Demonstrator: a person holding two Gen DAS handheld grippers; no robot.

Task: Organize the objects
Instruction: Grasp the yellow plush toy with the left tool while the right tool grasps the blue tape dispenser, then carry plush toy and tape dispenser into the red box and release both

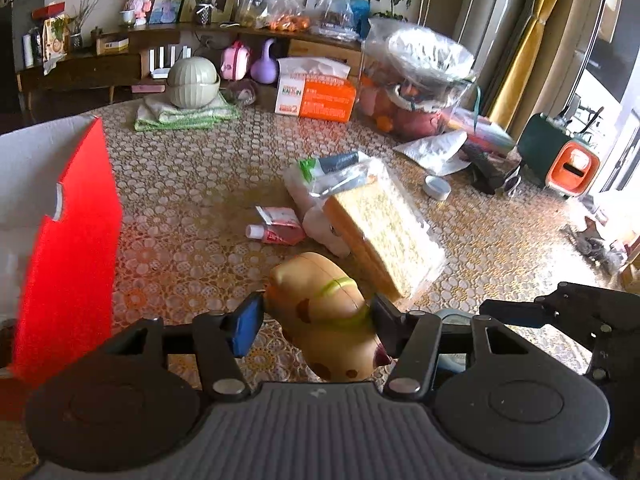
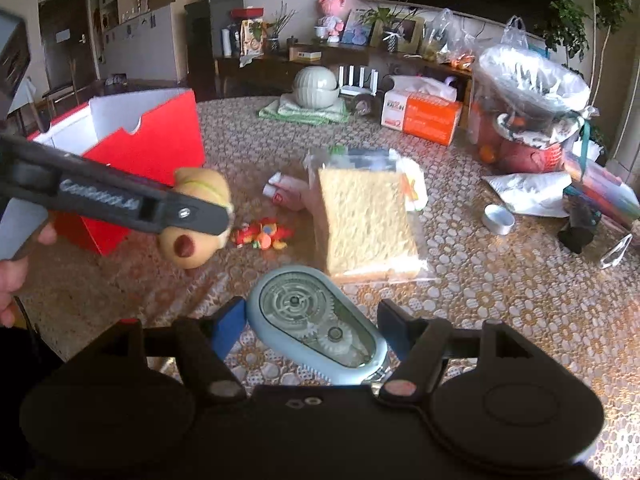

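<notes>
The left gripper (image 1: 316, 316) squeezes a toy hot dog (image 1: 326, 320), up off the table (image 1: 192, 184). The right gripper (image 2: 310, 330) pinches a blue correction tape (image 2: 318, 326). The red box (image 2: 148, 148) stands open at the left, with bare tablecloth before it. A bagged sponge (image 2: 366, 222) lies ahead.

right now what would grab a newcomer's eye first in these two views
The left tongs grip a tan hot dog toy, lifted above the lace-covered table. The right tongs clamp a pale blue tape dispenser. An open red box stands at the table's left, with bagged bread in the middle.
</notes>
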